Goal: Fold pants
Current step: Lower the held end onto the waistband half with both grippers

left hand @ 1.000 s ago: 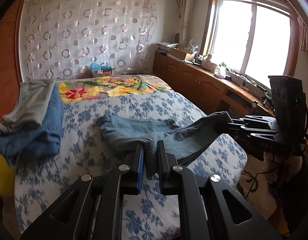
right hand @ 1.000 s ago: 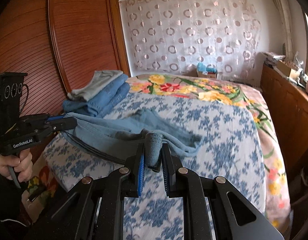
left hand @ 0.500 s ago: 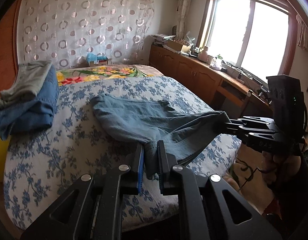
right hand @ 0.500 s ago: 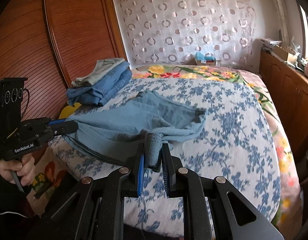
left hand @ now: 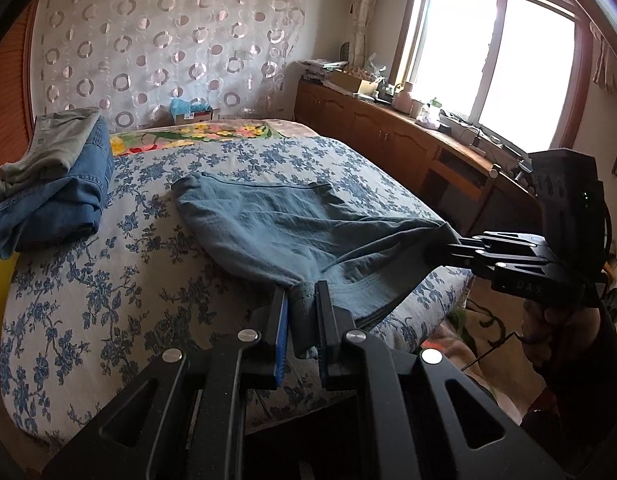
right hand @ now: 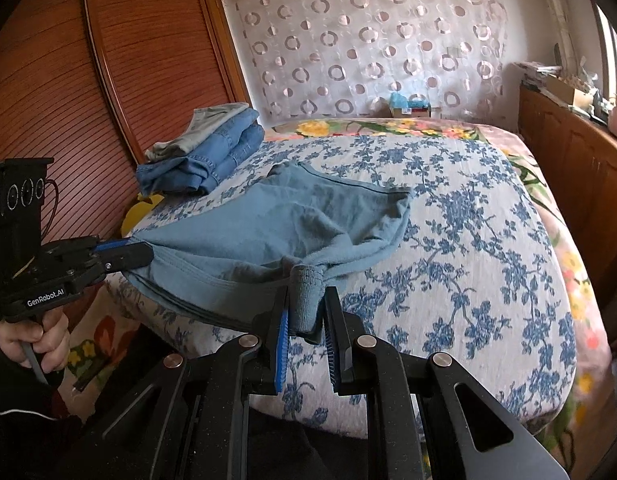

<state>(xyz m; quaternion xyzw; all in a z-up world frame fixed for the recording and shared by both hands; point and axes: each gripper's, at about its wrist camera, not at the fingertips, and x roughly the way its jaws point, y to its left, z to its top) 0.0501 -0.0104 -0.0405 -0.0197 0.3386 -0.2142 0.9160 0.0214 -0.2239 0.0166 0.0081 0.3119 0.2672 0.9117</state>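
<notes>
This is a home bedroom. A bed (left hand: 88, 288) with a blue-flowered cover fills the middle, and a bright floral sheet (right hand: 388, 128) shows at its far end. A circle-patterned curtain (left hand: 168, 48) hangs across the back wall. Beside the bed stands a ribbed wooden wardrobe door (right hand: 128, 80), and a low run of wooden cabinets (left hand: 388, 136) (its top crowded with boxes and bottles) sits under a bright window (left hand: 488, 52). Folded jeans (right hand: 212, 160) are stacked on the bed.
</notes>
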